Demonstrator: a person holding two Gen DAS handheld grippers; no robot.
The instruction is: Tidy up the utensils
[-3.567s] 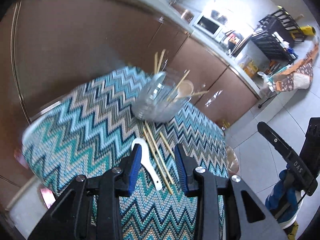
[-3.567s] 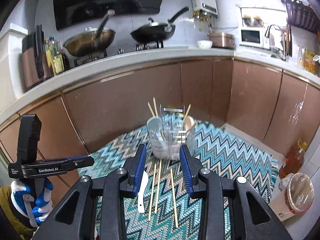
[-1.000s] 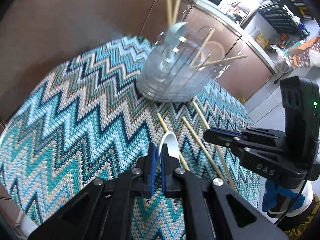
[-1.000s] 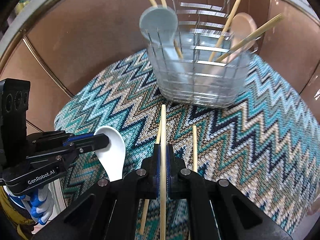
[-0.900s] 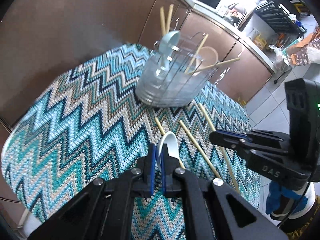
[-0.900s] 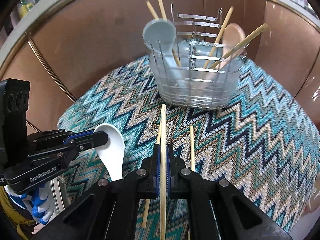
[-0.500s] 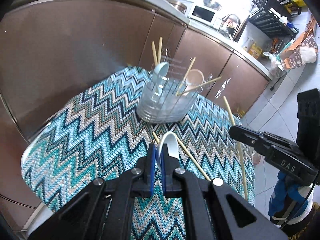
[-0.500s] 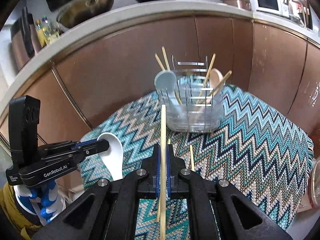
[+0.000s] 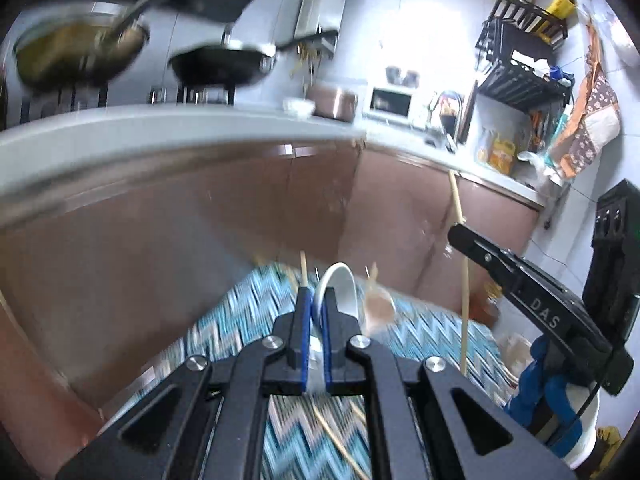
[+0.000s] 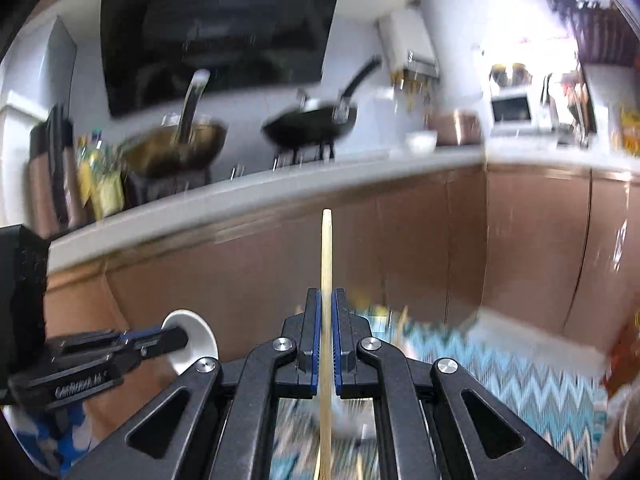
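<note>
My left gripper [image 9: 316,300] is shut on a white ceramic spoon [image 9: 340,288], whose bowl sticks up past the blue pads. In the right wrist view that spoon [image 10: 196,336] shows at lower left in the left gripper [image 10: 172,340]. My right gripper [image 10: 327,300] is shut on a wooden chopstick [image 10: 326,248] that points up and forward. From the left wrist view the right gripper [image 9: 456,234] holds the chopstick [image 9: 462,276] nearly upright. The utensil holder is mostly hidden behind my fingers; a pink spoon [image 9: 378,306] in it shows, blurred. Loose chopsticks [image 9: 340,440] lie on the zigzag cloth.
The zigzag cloth [image 10: 500,364] covers a small table in front of brown kitchen cabinets [image 9: 200,216]. A counter [image 10: 280,184] behind carries a wok, a black pan [image 10: 312,124] and a microwave [image 9: 390,102]. A blue-gloved hand [image 9: 548,396] holds the right gripper.
Both grippers have risen and tipped up from the table, each carrying its utensil. The holder and cloth have dropped low in both views; the counter and pans have come into sight.
</note>
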